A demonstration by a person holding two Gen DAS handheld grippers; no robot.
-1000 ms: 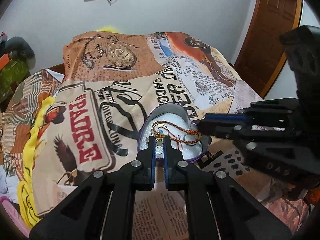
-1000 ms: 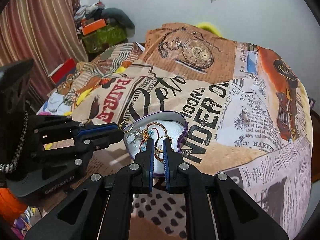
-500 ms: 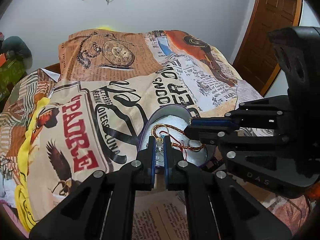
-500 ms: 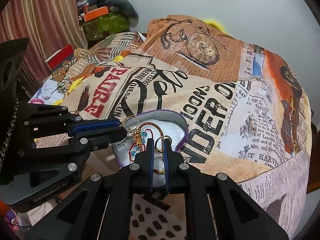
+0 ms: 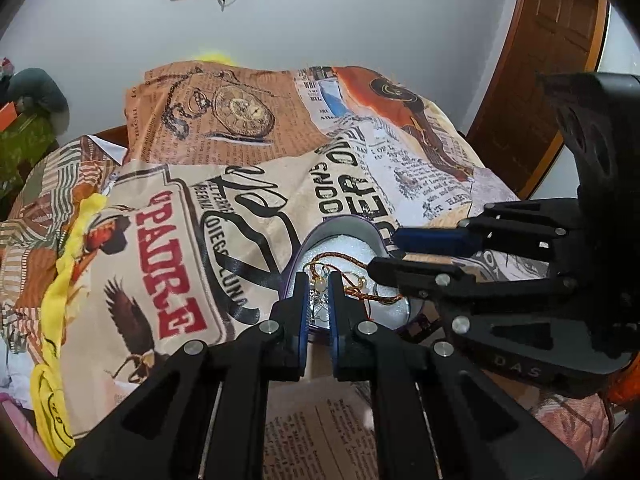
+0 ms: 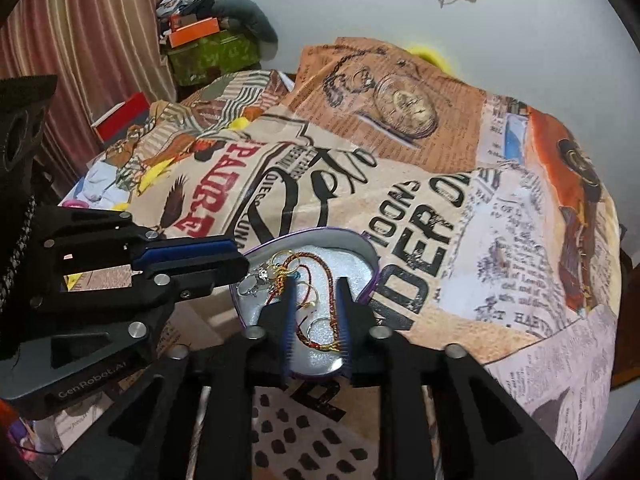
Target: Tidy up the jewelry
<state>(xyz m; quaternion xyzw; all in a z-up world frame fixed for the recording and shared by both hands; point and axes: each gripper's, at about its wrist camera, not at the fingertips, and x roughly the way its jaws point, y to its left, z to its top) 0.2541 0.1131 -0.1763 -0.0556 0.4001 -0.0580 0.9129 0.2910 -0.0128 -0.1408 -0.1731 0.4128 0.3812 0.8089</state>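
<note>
Since a second ago the right gripper (image 6: 314, 300) has spread over the heart-shaped tin (image 6: 360, 240); left gripper (image 5: 318, 286) fingers pinch an earring (image 5: 319, 280), shown clearly only by its own camera.

We count one heart-shaped tin (image 6: 370, 258) on one bed (image 6: 520, 240), two tongs over it, one braided cord bracelet (image 6: 328, 280), and several small rings we cannot number.

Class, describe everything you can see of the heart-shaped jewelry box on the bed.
The heart-shaped box lies open, no lid visible, on the printed bedspread. Its rim looks purple, its wall grey, its floor white and sparkly. Inside lies a tangle: braided red-gold cord, gold rings, silvery pieces. The right gripper, open, straddles the cord; the left gripper pinches a small piece at its edge.
</note>
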